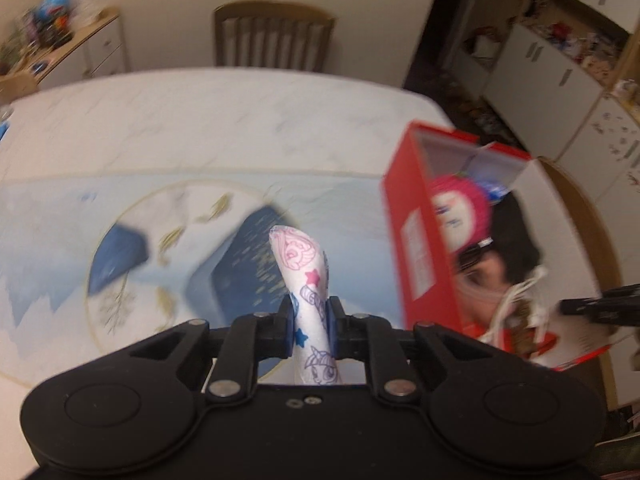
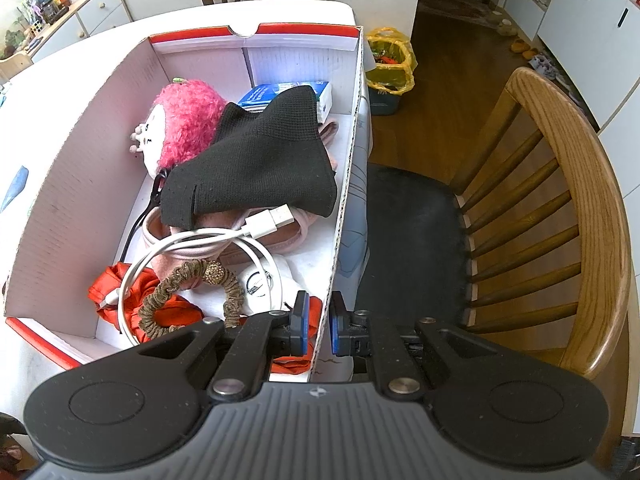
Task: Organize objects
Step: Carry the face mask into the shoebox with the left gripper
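The left wrist view is blurry, so the toys in the red box (image 1: 416,240) look smeared. The bottom of the printed cloth roll (image 1: 310,300) hides behind the left gripper (image 1: 312,320). In the box, a black cloth (image 2: 256,160) covers part of the pink plush toy (image 2: 180,120) and the blue packet (image 2: 288,92).

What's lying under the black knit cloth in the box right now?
Under the black knit cloth a pink pouch shows at its near edge, a blue-and-white carton pokes out behind, and the pink plush toy sits beside it. Anything beneath its middle is covered.
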Available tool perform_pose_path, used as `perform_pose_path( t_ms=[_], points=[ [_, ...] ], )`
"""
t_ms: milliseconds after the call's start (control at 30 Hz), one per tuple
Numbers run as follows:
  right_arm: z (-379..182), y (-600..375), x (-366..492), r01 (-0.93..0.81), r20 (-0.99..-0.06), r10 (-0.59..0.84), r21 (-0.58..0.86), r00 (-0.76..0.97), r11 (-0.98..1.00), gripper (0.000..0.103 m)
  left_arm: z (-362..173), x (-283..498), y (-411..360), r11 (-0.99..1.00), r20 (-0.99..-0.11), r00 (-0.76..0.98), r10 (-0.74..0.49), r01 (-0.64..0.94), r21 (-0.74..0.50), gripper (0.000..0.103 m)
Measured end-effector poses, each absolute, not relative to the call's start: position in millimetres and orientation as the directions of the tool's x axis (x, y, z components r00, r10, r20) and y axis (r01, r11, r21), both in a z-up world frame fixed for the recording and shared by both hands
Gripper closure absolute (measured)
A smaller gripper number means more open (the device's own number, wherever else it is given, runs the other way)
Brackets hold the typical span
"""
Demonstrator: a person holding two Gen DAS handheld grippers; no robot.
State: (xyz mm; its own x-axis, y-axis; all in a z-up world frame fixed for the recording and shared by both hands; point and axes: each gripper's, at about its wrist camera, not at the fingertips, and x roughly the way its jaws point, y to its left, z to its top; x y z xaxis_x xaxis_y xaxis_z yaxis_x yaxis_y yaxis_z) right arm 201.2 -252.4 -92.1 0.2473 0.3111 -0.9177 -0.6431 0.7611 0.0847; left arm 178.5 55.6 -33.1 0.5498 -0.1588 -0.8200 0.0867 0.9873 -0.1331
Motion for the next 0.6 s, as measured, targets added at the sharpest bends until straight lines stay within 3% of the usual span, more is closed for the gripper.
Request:
perform_pose_path(
  t_ms=[333, 600],
  points=[
    [-92, -255, 202, -0.638, -0.914, 0.325, 0.102, 0.242, 0.763, 0.092, 4, 179, -17, 0.939, -0.777, 0.554, -0.3, 0.316, -0.136, 0.089],
    [-90, -255, 201, -0.641, -0.912, 0.331, 0.105, 0.244, 0.761, 0.092, -4, 182, -72, 0.879, -0.793, 0.491, -0.359, 0.463, -0.112, 0.088]
  ],
)
